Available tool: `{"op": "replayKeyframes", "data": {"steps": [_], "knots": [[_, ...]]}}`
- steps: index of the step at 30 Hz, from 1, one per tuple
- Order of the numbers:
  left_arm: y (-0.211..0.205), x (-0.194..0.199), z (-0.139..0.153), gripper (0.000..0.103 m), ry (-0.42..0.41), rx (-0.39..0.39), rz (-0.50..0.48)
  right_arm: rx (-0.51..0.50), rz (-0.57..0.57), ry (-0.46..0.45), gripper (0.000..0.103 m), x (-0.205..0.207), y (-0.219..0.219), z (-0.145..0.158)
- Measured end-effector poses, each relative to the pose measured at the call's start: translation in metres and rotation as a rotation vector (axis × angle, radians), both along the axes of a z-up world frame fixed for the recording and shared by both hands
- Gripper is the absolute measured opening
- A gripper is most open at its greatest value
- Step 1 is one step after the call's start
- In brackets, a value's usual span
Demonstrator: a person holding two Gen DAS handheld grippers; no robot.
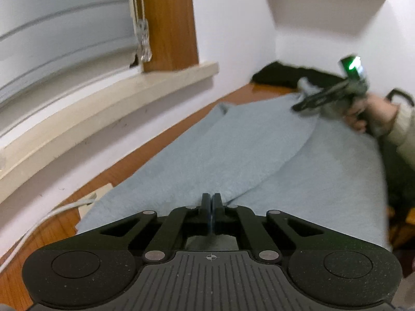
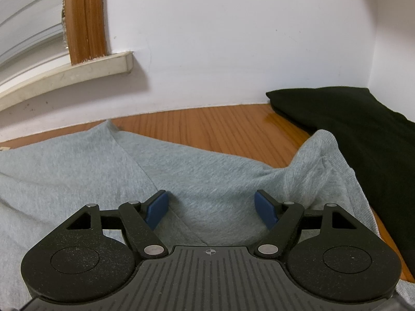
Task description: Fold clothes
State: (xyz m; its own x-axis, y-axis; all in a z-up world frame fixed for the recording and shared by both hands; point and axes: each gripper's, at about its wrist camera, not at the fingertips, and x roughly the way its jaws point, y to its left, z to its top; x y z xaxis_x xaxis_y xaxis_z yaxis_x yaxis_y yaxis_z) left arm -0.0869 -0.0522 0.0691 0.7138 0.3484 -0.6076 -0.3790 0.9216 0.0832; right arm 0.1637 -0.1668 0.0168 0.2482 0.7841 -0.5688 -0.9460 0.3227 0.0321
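A light grey garment (image 1: 259, 142) lies spread on the wooden table (image 1: 124, 171), with one layer folded over along a diagonal edge. My left gripper (image 1: 212, 199) is shut, and the folded layer's edge runs out from its tips, so it is pinching the grey garment. In the right wrist view the grey garment (image 2: 77, 160) fills the foreground with a raised corner at the right. My right gripper (image 2: 211, 207) is open just above the cloth, with nothing between its blue pads (image 2: 157, 207). From the left wrist view, the right gripper (image 1: 298, 106) shows blurred at the garment's far end, held by a hand (image 1: 371, 114).
A folded black garment (image 2: 363, 134) lies in the table's far right corner against the white wall (image 2: 233, 39). A window sill (image 1: 103, 98) and wooden frame (image 1: 168, 20) run along the left. A white cable (image 1: 52, 215) and a pale flat object (image 1: 98, 194) sit near the garment's left edge.
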Motion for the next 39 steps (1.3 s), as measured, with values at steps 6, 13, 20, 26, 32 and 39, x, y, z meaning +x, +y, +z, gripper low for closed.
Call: {"op": "replayKeyframes", "data": {"steps": [6, 13, 20, 26, 32, 39], "knots": [[-0.008, -0.007, -0.003, 0.013, 0.043, -0.048, -0.009, 0.003, -0.003, 0.004, 0.073, 0.0, 0.0, 0.0], [0.016, 0.014, -0.015, 0.045, -0.001, -0.08, 0.066, -0.013, 0.014, 0.002, 0.076, 0.0, 0.003, 0.0], [0.036, 0.052, -0.029, 0.066, -0.047, -0.109, 0.1, -0.035, 0.051, 0.0, 0.083, -0.003, 0.008, -0.002], [0.037, 0.09, -0.045, 0.072, -0.031, -0.09, 0.084, -0.039, 0.058, -0.003, 0.085, -0.004, 0.009, -0.003], [0.043, 0.101, -0.056, 0.076, -0.009, -0.077, 0.068, -0.05, 0.077, 0.0, 0.09, -0.001, 0.019, -0.004], [0.061, 0.1, -0.057, 0.076, -0.005, -0.082, 0.031, -0.052, 0.1, -0.005, 0.091, 0.001, 0.033, -0.004]]}}
